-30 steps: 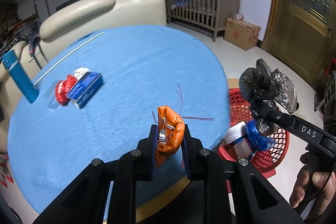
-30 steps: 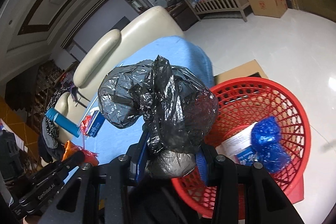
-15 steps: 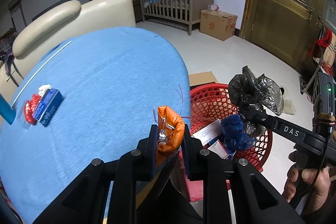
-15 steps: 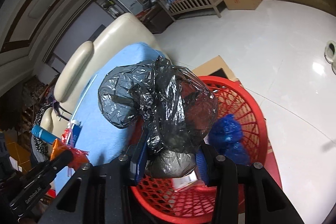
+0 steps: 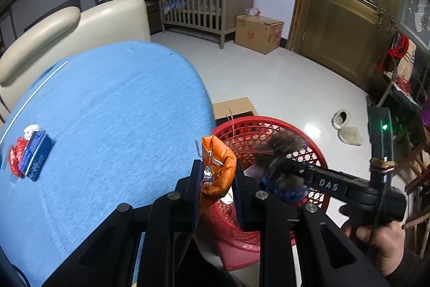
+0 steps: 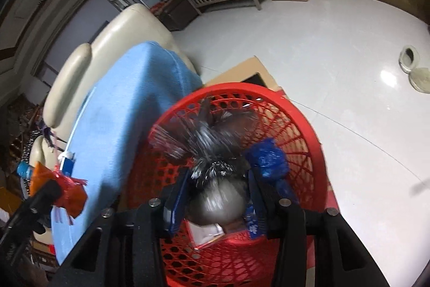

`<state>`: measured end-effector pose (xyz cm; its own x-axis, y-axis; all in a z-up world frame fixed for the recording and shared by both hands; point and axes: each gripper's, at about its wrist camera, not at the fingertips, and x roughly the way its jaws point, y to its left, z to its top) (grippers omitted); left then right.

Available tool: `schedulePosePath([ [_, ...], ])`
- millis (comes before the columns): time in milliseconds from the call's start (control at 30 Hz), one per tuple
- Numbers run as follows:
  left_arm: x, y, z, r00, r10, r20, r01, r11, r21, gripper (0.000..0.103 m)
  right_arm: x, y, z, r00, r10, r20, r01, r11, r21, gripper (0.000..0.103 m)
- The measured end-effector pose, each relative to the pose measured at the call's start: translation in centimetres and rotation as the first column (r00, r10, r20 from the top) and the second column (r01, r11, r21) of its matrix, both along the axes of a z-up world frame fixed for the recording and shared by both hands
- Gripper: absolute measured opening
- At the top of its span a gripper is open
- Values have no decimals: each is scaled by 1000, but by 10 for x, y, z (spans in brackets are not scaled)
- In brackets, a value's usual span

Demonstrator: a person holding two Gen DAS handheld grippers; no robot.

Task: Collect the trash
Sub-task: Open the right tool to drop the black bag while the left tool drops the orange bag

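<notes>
My left gripper is shut on an orange wrapper, held at the edge of the blue table beside the red basket. My right gripper sits over the red basket with the black trash bag between its fingers; the bag is motion-blurred and the jaws look spread. A blue bag and paper lie in the basket. The right gripper also shows in the left wrist view.
A red and blue packet lies on the table's left side. A cream sofa stands behind the table. Flat cardboard lies under the basket. A crib, a cardboard box and slippers are on the floor.
Both grippers moved right from the table toward the basket. The right gripper dropped low over the basket and the black bag now blurs downward into it.
</notes>
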<state>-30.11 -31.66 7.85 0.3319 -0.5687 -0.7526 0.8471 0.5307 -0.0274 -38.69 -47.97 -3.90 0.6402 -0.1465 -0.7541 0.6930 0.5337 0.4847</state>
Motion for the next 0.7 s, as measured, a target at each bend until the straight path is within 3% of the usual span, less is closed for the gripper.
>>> schedulePosePath([
  [33, 0, -2, -1, 1000, -6, -6, 6, 1000, -3, 22, -1, 0, -1, 1000, -6, -6, 6, 1000, 0, 62],
  [67, 0, -3, -1, 1000, -12, -11, 12, 1000, -6, 22, -3, -1, -1, 1000, -12, -9, 12, 1000, 2, 64],
  [367, -13, -27, -7, 991, -119, -64, 119, 993, -6, 22, -16, -3, 14, 997, -71, -8, 71, 996, -49, 64],
  [533, -20, -46, -12, 977, -173, -126, 175, 985, 4, 27, -38, -9, 32, 986, -165, 21, 166, 980, -111, 64],
  [600, -18, -51, -14, 975, -163, -149, 168, 986, 19, 68, -48, -14, 38, 980, -200, 25, 201, 972, -123, 64],
  [633, -17, -50, -13, 976, -156, -153, 160, 987, 17, 75, -55, -16, 42, 975, -220, 25, 221, 967, -129, 64],
  [700, -11, -42, -8, 976, -144, -161, 143, 990, -18, 75, -65, -20, 50, 968, -249, 29, 251, 958, -138, 64],
])
